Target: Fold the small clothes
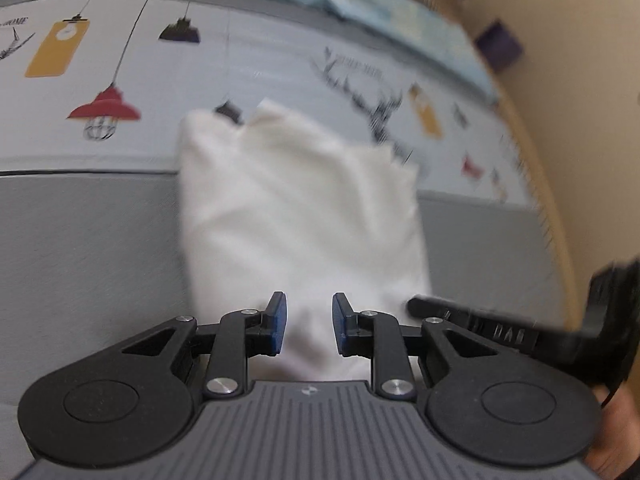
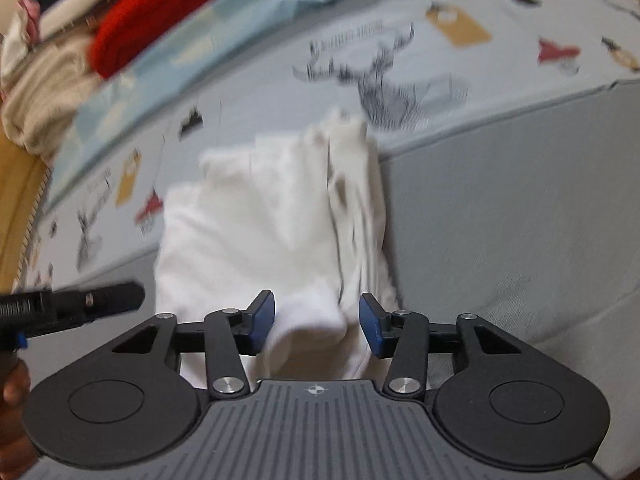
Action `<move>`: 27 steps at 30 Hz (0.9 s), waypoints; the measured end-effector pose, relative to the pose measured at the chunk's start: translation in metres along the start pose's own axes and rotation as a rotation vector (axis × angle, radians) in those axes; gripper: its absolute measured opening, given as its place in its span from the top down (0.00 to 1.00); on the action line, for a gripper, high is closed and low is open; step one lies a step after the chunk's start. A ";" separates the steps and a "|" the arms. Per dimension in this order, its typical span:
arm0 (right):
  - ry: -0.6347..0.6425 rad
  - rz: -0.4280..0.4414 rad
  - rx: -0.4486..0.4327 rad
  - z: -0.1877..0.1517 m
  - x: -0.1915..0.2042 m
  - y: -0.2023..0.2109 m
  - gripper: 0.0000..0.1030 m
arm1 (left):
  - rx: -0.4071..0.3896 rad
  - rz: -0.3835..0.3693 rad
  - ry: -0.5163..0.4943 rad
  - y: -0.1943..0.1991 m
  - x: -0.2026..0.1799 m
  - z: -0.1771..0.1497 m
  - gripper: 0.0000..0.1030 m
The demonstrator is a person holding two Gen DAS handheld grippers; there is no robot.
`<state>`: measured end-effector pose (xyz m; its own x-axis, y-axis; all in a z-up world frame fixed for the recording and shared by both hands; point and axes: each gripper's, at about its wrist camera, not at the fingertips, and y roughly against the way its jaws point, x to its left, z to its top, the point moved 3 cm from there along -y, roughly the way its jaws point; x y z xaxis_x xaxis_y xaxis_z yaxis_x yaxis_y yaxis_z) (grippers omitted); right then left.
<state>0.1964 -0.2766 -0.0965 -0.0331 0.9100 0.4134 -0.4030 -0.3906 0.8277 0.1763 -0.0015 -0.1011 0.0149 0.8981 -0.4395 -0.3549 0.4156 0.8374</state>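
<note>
A white garment (image 1: 300, 216), folded into a rough upright rectangle, lies on a bed. Its near part rests on a plain grey band of bedding (image 1: 88, 248), and its far end reaches onto a pale sheet printed with hanging lamps and a deer head (image 1: 376, 108). Both views are blurred.

In the left wrist view the cloth looks smooth and flat, with two soft peaks at its far edge. The right wrist view shows what the left does not: stacked folded layers (image 2: 356, 208) along the garment's right side, and a rounded fold of cloth (image 2: 312, 324) bulging up close to the camera. That view also takes in a heap of other clothing at the far upper left, including a red item (image 2: 160, 12) and a beige one (image 2: 44, 92), beside a wooden bed edge (image 2: 16, 208).

The left gripper (image 1: 309, 328) points forward over the near end of the garment, its blue-padded fingers (image 1: 278, 326) spread apart with only cloth showing between them, nothing pinched. The right gripper (image 2: 317, 324) sits just to the left one's right side, angled across the same near end. Its fingers (image 2: 370, 326) are also spread, wider, and the rounded fold lies in the gap between them. Each gripper's black finger shows at the edge of the other's view.
</note>
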 end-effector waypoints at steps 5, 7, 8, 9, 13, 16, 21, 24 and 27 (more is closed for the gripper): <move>0.097 -0.035 0.003 -0.010 0.018 -0.001 0.87 | 0.004 -0.014 -0.041 0.009 0.008 -0.005 0.75; 0.080 0.018 -0.077 -0.007 0.018 0.020 0.88 | 0.006 -0.027 -0.047 0.011 0.008 -0.008 0.75; 0.062 0.052 -0.115 -0.005 0.014 0.032 0.88 | 0.008 -0.030 -0.053 0.010 0.005 -0.008 0.75; 0.053 0.071 -0.143 -0.004 0.011 0.041 0.89 | 0.012 -0.032 -0.061 0.008 0.002 -0.009 0.75; 0.130 -0.041 -0.051 -0.017 -0.008 0.035 0.88 | 0.067 -0.041 -0.124 -0.007 -0.013 -0.020 0.75; 0.180 -0.171 0.094 -0.030 -0.023 0.008 0.86 | 0.161 0.035 -0.200 -0.036 -0.022 -0.039 0.75; 0.164 -0.171 -0.063 -0.007 -0.020 0.028 0.75 | 0.213 0.095 -0.272 -0.053 -0.026 -0.052 0.73; 0.154 -0.141 -0.241 0.012 -0.011 0.042 0.68 | 0.161 0.065 -0.229 -0.037 -0.020 -0.041 0.73; 0.107 -0.095 -0.308 0.024 -0.011 0.031 0.65 | 0.102 0.063 -0.198 -0.021 -0.012 -0.034 0.66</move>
<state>0.2060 -0.3021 -0.0659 -0.0716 0.9561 0.2841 -0.6656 -0.2579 0.7004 0.1518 -0.0253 -0.1242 0.1823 0.9293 -0.3211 -0.2652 0.3609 0.8941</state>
